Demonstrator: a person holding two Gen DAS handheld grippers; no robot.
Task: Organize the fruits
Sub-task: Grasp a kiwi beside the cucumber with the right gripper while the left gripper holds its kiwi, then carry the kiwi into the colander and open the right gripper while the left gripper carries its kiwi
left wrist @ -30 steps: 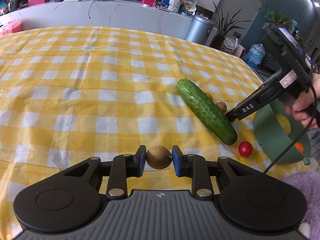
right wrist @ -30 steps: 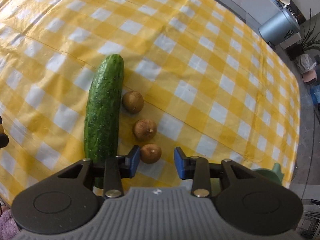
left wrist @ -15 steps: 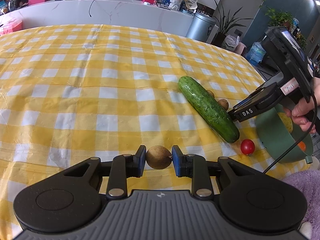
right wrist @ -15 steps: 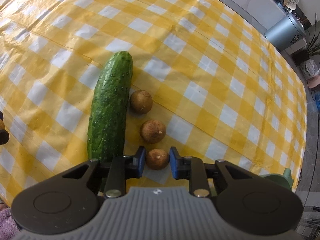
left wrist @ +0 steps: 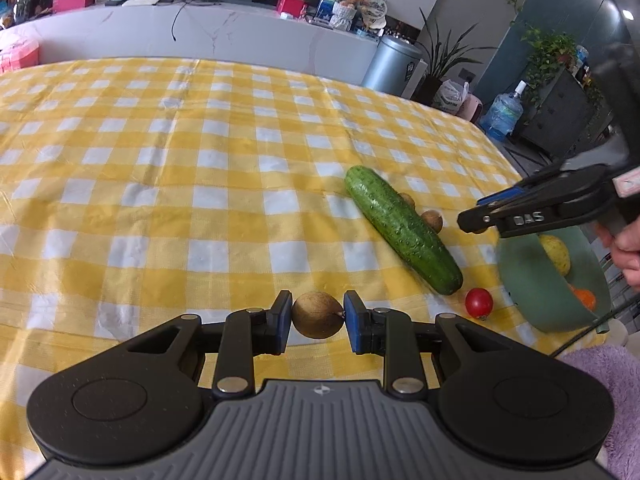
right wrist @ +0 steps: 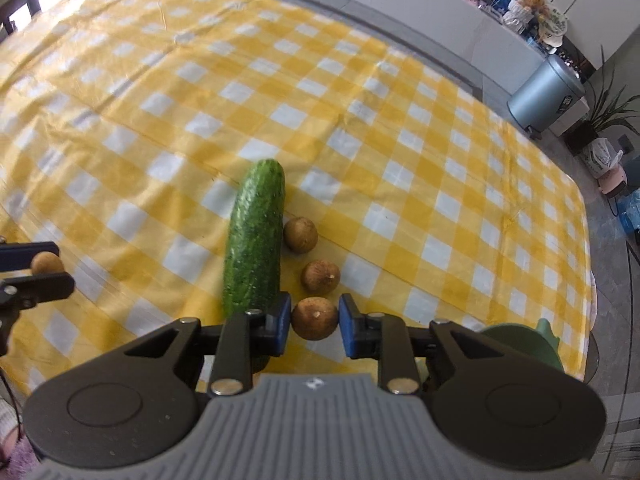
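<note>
My left gripper [left wrist: 317,313] is shut on a round brown fruit [left wrist: 318,320], held just above the yellow checked cloth. My right gripper [right wrist: 314,316] is shut on another brown fruit [right wrist: 315,320], lifted a little off the cloth. Two more brown fruits [right wrist: 301,234] [right wrist: 320,276] lie beside a long green cucumber [right wrist: 256,240]. In the left wrist view the cucumber [left wrist: 402,228] lies slantwise, with a cherry tomato [left wrist: 479,303] at its near end. The right gripper [left wrist: 468,220] hangs over the green bowl's [left wrist: 532,284] far rim.
The green bowl holds a yellow fruit [left wrist: 555,254] and something orange [left wrist: 584,298]. A person's hand [left wrist: 624,248] grips the right tool. The table's right edge [right wrist: 588,240] drops to the floor. A purple fluffy cloth [left wrist: 600,376] lies at the near right.
The right gripper closed on the nearest brown fruit, then rose with it and swung toward the bowl. The left gripper and its fruit stayed put.
</note>
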